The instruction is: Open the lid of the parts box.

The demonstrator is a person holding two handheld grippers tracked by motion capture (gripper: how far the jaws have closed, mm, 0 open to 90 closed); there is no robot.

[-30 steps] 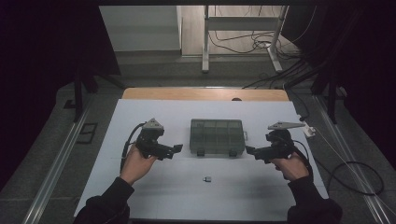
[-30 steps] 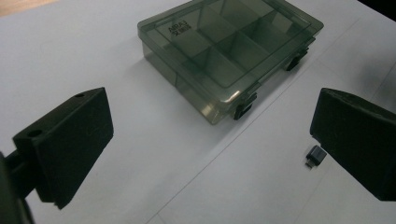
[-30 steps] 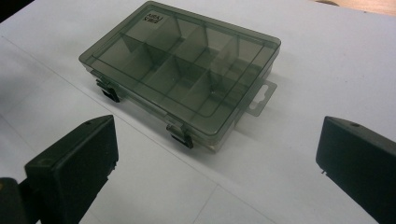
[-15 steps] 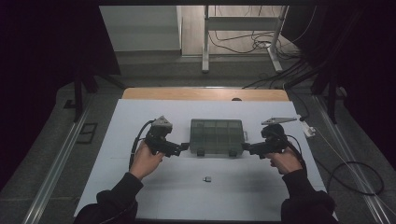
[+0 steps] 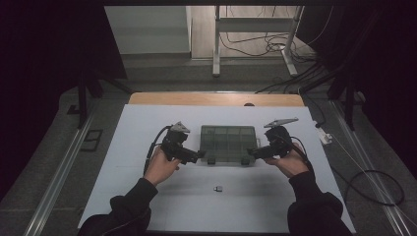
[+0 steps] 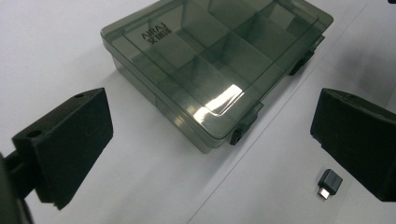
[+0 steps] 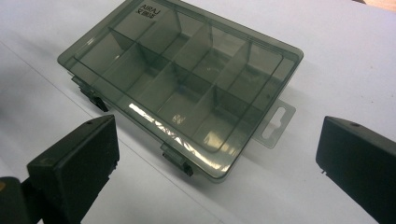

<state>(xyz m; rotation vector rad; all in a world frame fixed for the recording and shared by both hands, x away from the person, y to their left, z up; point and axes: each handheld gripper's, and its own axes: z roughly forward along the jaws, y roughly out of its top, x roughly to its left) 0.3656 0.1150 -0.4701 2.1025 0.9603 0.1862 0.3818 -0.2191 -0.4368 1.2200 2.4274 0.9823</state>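
A smoky transparent compartment box (image 5: 228, 143) with its lid closed and two front latches lies mid-table, also seen as the box (image 6: 210, 65) and the box (image 7: 182, 84). My left gripper (image 5: 198, 156) sits open at the box's front left corner, its jaws wide apart in the left gripper view (image 6: 205, 154). On the other side my right gripper (image 5: 252, 153) stands open at the front right corner, with nothing between its jaws (image 7: 219, 163). A small dark USB adapter (image 5: 218, 188) lies on the table in front of the box, and the adapter (image 6: 329, 183) appears near my left gripper's right jaw.
The white table top (image 5: 147, 132) has a wooden strip along its far edge. A hang tab (image 7: 275, 122) sticks out from the box's right end. Cables lie on the floor to the right (image 5: 373, 182), and table legs stand beyond the far edge.
Both grippers have moved inward and forward from the table's sides until they flank the box's front corners. The box and the adapter have stayed put.
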